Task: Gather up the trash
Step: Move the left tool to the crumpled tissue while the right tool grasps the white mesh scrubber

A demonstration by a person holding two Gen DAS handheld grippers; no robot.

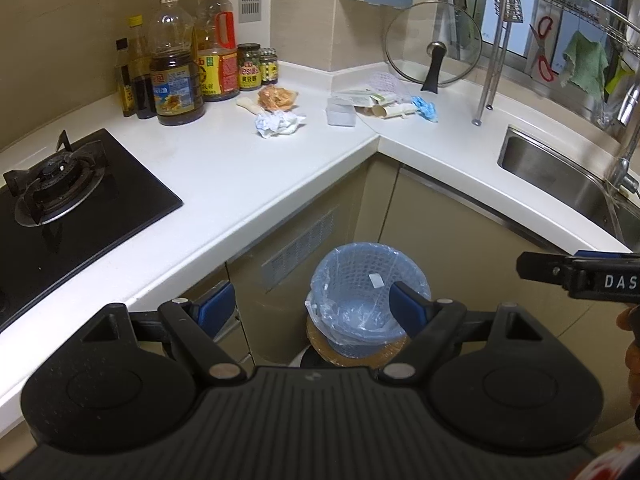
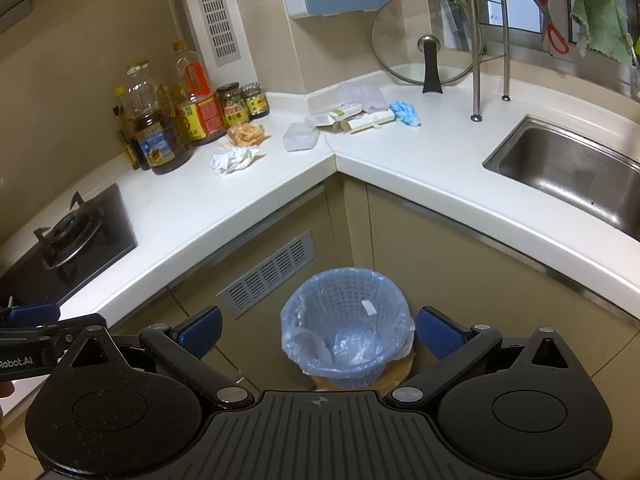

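Trash lies on the white corner counter (image 1: 224, 168): a crumpled white paper ball (image 1: 278, 123) (image 2: 234, 160), an orange wrapper (image 1: 277, 98) (image 2: 246, 133), a clear plastic box (image 1: 341, 114) (image 2: 301, 138), a pile of cardboard tubes and packets (image 1: 380, 105) (image 2: 356, 118), and a blue glove (image 1: 425, 108) (image 2: 405, 113). A blue mesh bin with a plastic liner (image 1: 362, 300) (image 2: 346, 326) stands on the floor below the corner. My left gripper (image 1: 310, 308) is open above the bin, holding nothing. My right gripper (image 2: 318, 332) is also open and holds nothing.
Oil and sauce bottles (image 1: 176, 76) and jars (image 1: 256, 66) stand at the back left. A black gas hob (image 1: 60, 196) is on the left, a steel sink (image 1: 560, 176) on the right. A glass pot lid (image 1: 434, 46) leans in the corner beside a dish rack leg (image 1: 490, 76).
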